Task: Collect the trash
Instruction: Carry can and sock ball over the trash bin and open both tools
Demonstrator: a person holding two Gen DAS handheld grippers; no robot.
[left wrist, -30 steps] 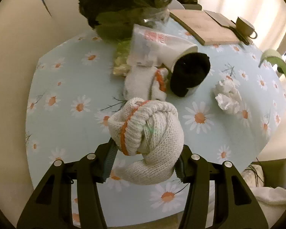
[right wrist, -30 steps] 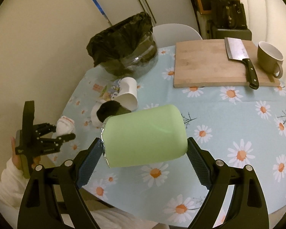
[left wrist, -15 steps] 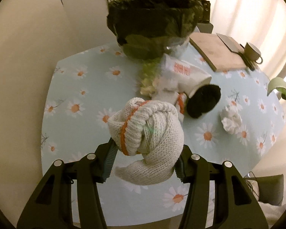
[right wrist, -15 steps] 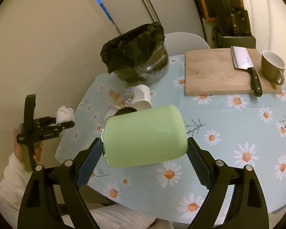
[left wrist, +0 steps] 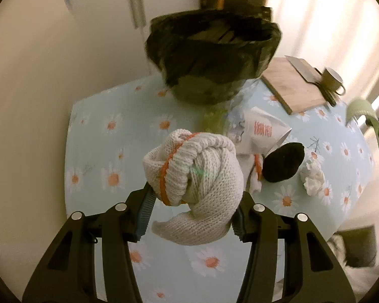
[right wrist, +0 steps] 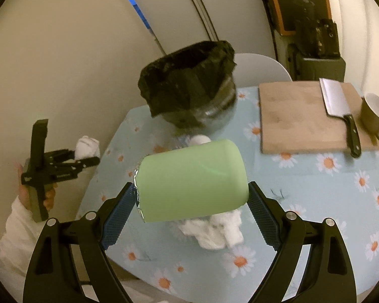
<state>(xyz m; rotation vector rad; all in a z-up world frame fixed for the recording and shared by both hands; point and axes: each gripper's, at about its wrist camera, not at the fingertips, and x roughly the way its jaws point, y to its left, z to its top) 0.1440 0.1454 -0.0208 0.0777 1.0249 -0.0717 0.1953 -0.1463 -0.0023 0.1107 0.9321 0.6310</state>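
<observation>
- Left gripper clamped on knotted white knit glove, orange-trimmed cuff, frame centre.
- Right gripper clamped on pale green can, lying sideways, centre.
- Black-lined bin upper centre.

Green can held over the daisy tablecloth

The right gripper clamps a pale green can sideways above the table. A crumpled tissue lies just under it. The black-bagged bin stands at 12 o'clock, the cutting board with knife and mug at 2, and the left gripper, holding a white bundle, at 9.
</observation>
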